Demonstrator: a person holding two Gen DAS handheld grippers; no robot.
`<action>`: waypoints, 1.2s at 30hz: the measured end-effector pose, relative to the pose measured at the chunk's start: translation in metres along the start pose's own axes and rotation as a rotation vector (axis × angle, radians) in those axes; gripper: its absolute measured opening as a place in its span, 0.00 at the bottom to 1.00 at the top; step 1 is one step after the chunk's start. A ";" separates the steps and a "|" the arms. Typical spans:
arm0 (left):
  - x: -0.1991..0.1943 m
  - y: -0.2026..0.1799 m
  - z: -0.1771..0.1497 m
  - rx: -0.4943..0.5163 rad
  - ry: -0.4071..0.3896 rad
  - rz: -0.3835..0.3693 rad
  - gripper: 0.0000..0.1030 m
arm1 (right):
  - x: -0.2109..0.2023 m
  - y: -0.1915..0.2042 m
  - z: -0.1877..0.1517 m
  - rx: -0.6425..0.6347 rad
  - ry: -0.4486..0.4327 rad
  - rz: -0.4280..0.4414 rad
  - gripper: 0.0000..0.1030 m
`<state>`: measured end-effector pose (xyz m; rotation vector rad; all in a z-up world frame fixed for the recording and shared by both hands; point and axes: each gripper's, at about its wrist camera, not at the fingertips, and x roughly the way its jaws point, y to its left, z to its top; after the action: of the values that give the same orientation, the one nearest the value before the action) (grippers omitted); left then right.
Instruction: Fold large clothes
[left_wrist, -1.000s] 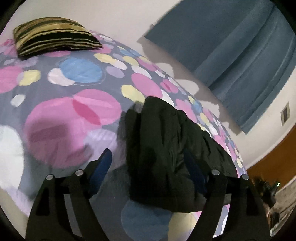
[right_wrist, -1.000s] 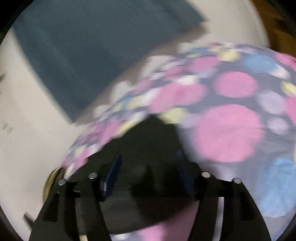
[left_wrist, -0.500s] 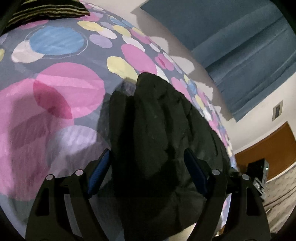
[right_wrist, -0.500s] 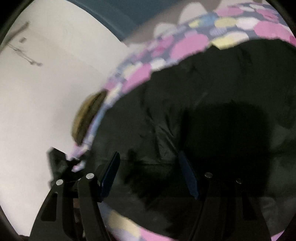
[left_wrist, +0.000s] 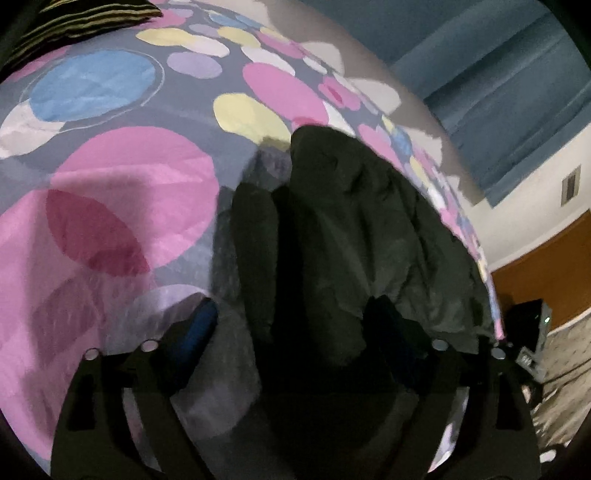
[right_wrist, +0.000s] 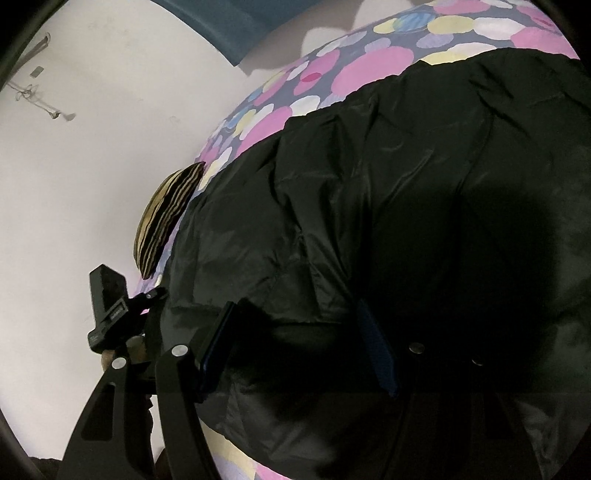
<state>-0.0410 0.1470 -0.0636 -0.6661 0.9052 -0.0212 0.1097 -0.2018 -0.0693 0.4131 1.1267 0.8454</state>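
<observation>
Since a second ago: we have swung both grippers in low over the bed, and the garment now fills far more of each view.
Garment: crumpled black shiny padded jacket (left_wrist: 354, 229) lies on the bedspread, near its edge; it fills most of the right wrist view (right_wrist: 406, 221).
Left gripper (left_wrist: 291, 325): our jaws have just been opening and stand wide, the jacket's hem between them, pads clear of it.
Right gripper (right_wrist: 299, 343): jaws partly apart over the jacket; we cannot tell whether they press it.
Bedspread: grey cotton with pink, blue and yellow circles (left_wrist: 122, 177).
Pillow: black-and-yellow striped cushion (right_wrist: 166, 218) at the bed's far end.
</observation>
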 end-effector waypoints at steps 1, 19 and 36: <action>0.003 0.000 0.001 0.015 0.008 -0.008 0.91 | 0.000 0.000 0.000 0.000 0.000 0.002 0.64; 0.009 -0.033 0.029 0.084 0.118 -0.164 0.26 | -0.002 -0.001 -0.004 -0.017 0.002 0.017 0.64; -0.015 -0.245 0.041 0.501 0.114 -0.037 0.18 | 0.003 -0.009 0.005 -0.010 0.043 0.078 0.64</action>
<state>0.0414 -0.0231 0.0980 -0.2155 0.9494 -0.3117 0.1181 -0.2051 -0.0755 0.4343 1.1512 0.9315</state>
